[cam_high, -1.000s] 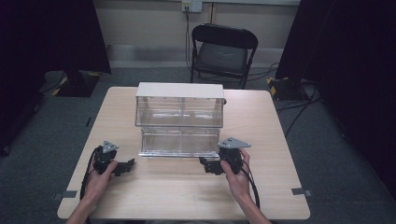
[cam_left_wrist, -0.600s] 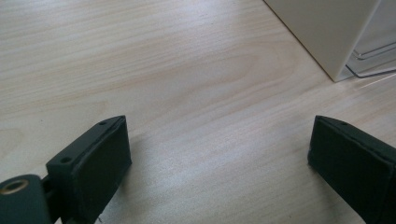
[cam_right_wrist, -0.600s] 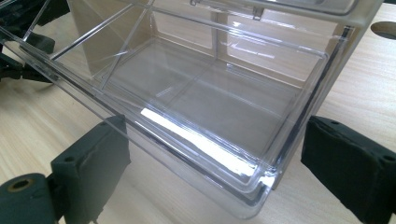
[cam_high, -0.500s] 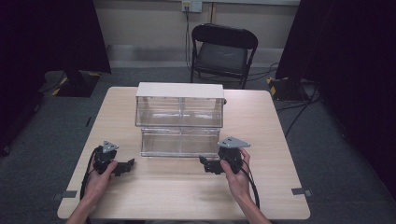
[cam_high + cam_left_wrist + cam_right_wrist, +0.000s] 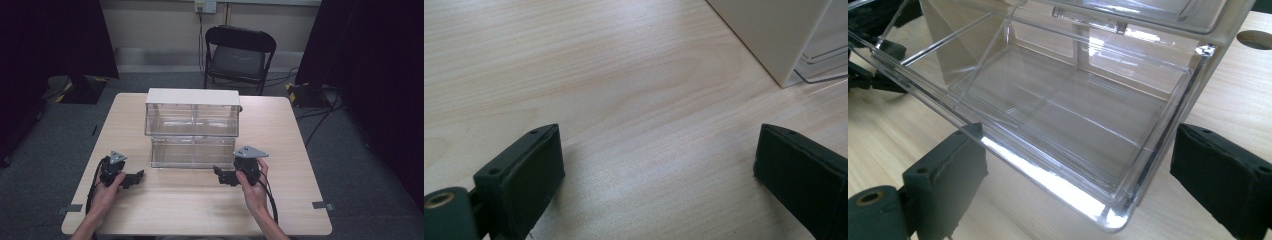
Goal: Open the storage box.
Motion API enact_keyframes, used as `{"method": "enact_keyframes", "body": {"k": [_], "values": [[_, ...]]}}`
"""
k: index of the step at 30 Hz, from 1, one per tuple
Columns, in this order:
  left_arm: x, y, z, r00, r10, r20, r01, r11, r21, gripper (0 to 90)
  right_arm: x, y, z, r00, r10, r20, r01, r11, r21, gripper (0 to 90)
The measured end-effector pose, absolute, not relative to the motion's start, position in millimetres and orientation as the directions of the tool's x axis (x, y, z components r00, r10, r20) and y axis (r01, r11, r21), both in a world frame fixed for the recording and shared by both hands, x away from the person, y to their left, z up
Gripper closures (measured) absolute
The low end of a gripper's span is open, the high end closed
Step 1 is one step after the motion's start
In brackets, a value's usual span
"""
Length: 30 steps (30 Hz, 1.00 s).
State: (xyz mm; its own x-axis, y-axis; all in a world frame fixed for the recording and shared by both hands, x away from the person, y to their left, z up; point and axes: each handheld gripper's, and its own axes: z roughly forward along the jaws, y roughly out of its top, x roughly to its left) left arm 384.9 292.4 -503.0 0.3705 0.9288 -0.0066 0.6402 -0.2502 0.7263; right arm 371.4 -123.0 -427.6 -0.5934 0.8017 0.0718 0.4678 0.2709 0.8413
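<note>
**Clear drawer stands pulled out, untouched**

Pale wooden surface (image 5: 200,210): we rest our left gripper (image 5: 134,178) and right gripper (image 5: 220,176), both spread wide and empty, before the drawer cabinet (image 5: 192,116). Its lower drawer (image 5: 1058,115) juts toward us, long axis running left-right; handling it seemingly remains.

Between the spread jaws of the left tongs (image 5: 659,165) lies only bare tabletop (image 5: 624,90); the white corner of the clear drawer cabinet (image 5: 774,35) stands ahead and to their right, well apart. The pulled-out lower drawer (image 5: 1058,115) blocks the path directly ahead of the right tongs (image 5: 1073,175), its front corner lying between their open jaws.
</note>
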Motion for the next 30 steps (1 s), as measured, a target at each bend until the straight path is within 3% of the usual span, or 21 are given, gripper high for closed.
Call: {"method": "enact_keyframes", "body": {"k": [30], "values": [[384.9, 292.4, -503.0, 0.37, 0.929, -0.007, 0.64, -0.25, 0.727, 5.3, 376.8, -123.0, -418.6, -0.607, 0.791, 0.075, 0.446, 0.261, 0.856, 9.3]]}}
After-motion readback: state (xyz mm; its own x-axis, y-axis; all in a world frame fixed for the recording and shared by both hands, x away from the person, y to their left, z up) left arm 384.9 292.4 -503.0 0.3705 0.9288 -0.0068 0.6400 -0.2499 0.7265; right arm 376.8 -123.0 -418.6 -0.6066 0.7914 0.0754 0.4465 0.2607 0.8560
